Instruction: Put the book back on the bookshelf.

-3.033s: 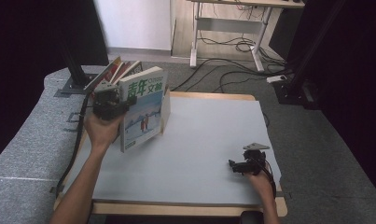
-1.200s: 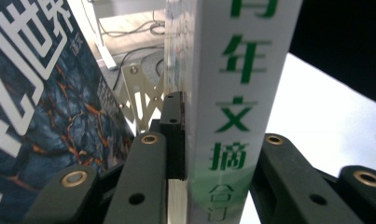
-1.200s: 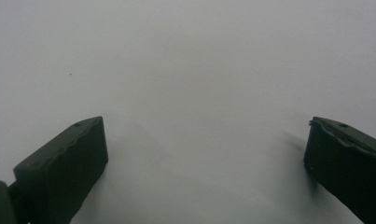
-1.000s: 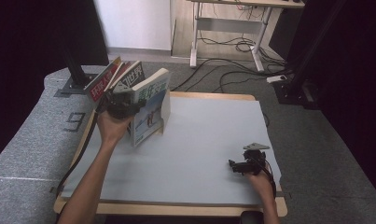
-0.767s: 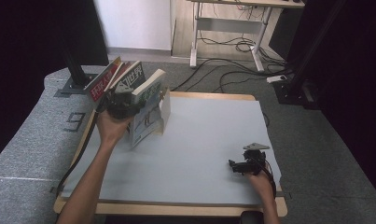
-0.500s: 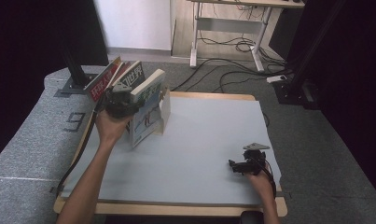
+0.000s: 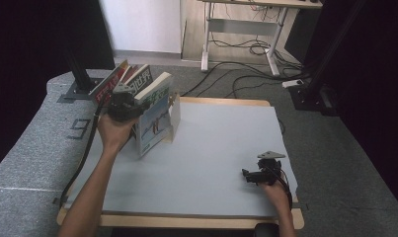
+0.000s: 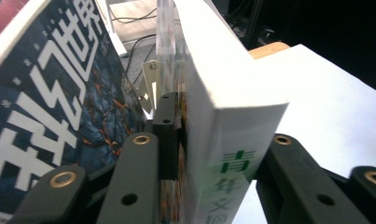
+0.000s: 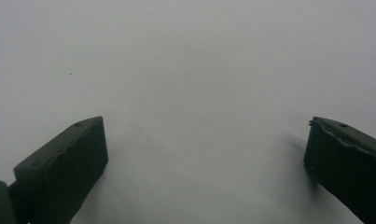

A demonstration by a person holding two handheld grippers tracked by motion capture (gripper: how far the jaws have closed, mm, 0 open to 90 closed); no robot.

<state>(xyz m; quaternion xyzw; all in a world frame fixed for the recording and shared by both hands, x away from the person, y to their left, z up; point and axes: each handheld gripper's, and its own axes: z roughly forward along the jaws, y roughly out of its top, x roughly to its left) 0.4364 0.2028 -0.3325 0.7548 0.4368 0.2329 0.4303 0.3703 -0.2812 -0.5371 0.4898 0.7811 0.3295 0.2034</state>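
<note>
At the table's [image 7: 211, 163] ten o'clock corner we see a row of leaning books, the dark-covered book [image 7: 139, 79] with large white characters among them. Just to its right our left gripper [image 7: 122, 104] is clamped on the white-spined book [image 7: 154, 116], which stands tilted on its lower edge on the table's grey surface. In the left gripper view the white-spined book [image 8: 223, 140] rises straight at twelve o'clock between the two black jaws, one pressing each cover, with the dark-covered book [image 8: 50, 107] close at ten o'clock. A clear bookend [image 7: 175, 116] stands just past the held book, at its three o'clock. Well apart, near the table's four o'clock edge, our right gripper [image 7: 258, 175] rests low with its jaws wide apart over bare table [image 9: 199, 84], holding nothing.
</note>
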